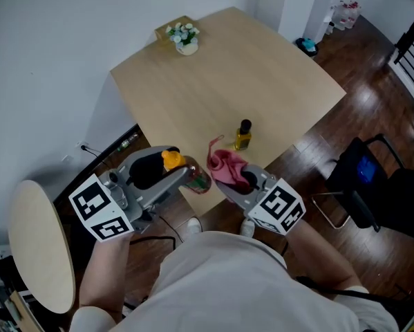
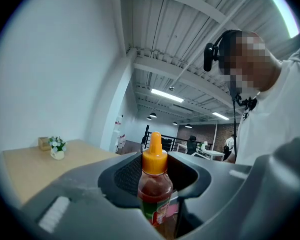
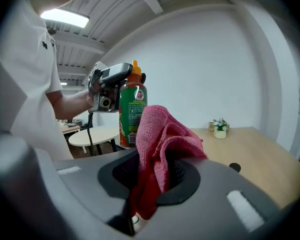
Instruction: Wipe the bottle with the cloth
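My left gripper (image 1: 181, 173) is shut on a sauce bottle (image 1: 187, 171) with an orange cap and a green label, held off the table's near edge. In the left gripper view the bottle (image 2: 155, 189) stands between the jaws of the left gripper (image 2: 155, 204). My right gripper (image 1: 238, 178) is shut on a pink cloth (image 1: 226, 166), bunched up right beside the bottle. The right gripper view shows the cloth (image 3: 160, 149) in the right gripper (image 3: 152, 184), touching or nearly touching the bottle (image 3: 131, 114) behind it.
A small dark bottle with yellow liquid (image 1: 243, 135) stands on the wooden table (image 1: 213, 81) near its front edge. A flower pot (image 1: 184, 39) and a box sit at the far corner. A round side table (image 1: 37, 241) is at left, a black chair (image 1: 362, 178) at right.
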### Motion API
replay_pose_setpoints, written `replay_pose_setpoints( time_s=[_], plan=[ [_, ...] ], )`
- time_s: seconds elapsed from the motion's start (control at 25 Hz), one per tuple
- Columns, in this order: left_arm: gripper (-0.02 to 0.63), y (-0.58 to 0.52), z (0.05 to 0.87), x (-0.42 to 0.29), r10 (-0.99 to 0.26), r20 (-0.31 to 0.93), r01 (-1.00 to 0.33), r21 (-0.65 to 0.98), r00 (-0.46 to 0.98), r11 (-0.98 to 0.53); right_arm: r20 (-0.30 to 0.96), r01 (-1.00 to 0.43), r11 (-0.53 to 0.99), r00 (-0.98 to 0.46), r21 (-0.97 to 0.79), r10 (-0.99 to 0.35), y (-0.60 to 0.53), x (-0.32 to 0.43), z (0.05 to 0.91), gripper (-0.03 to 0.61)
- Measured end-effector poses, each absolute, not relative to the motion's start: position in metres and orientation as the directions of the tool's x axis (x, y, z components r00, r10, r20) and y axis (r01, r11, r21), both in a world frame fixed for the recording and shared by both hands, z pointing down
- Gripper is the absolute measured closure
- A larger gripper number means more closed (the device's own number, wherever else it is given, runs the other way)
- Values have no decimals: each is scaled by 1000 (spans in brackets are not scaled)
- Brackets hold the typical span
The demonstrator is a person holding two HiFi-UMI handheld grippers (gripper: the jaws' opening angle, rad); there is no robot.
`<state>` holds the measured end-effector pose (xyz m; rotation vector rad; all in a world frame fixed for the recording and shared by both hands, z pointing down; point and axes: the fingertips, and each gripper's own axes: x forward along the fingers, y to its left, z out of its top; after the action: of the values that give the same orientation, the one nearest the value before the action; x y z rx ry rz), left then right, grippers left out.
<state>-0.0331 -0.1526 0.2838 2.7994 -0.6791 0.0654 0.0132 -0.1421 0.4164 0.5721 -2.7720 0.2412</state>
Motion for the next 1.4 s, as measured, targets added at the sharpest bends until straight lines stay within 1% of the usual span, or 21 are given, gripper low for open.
replay_pose_setpoints(
  time_s=[0.08, 0.16, 0.28, 0.48, 0.6, 0.76, 0.96, 1.16, 1.4],
  plan=[
    [457, -156, 283, -37, -455, 109, -467, 231, 884, -854, 282, -426, 902, -875, -62, -394, -137, 17, 394, 505],
    [457, -159, 285, -40, -460, 120, -475, 223, 880, -851, 238, -411, 912, -883, 24, -404, -127, 16, 363, 505],
    [457, -164, 290, -40, -457, 126, -475, 229, 880, -850, 250, -381, 922, -888, 65, -385, -112, 2, 348, 505],
    [457, -173, 291, -38, -446, 106, -458, 255, 889, -852, 316, -408, 912, -861, 39, -399, -112, -7, 388, 505],
    [457, -178, 292, -43, -448, 92, -455, 275, 889, -847, 388, -436, 900, -830, -4, -400, -109, 0, 428, 505],
    [457, -189, 308, -47, -464, 108, -476, 264, 879, -839, 430, -504, 861, -793, -63, -432, -103, 24, 459, 505],
    [457, -214, 362, -47, -524, 199, -555, 159, 828, -816, 449, -616, 780, -731, -109, -514, -100, 65, 463, 505],
    [457, -241, 442, -41, -580, 272, -623, 108, 768, -775, 486, -711, 688, -657, -144, -577, -88, 103, 469, 505],
    [457, -273, 526, -39, -619, 335, -677, 85, 710, -731, 514, -786, 599, -580, -151, -632, -73, 122, 461, 505]
  ],
)
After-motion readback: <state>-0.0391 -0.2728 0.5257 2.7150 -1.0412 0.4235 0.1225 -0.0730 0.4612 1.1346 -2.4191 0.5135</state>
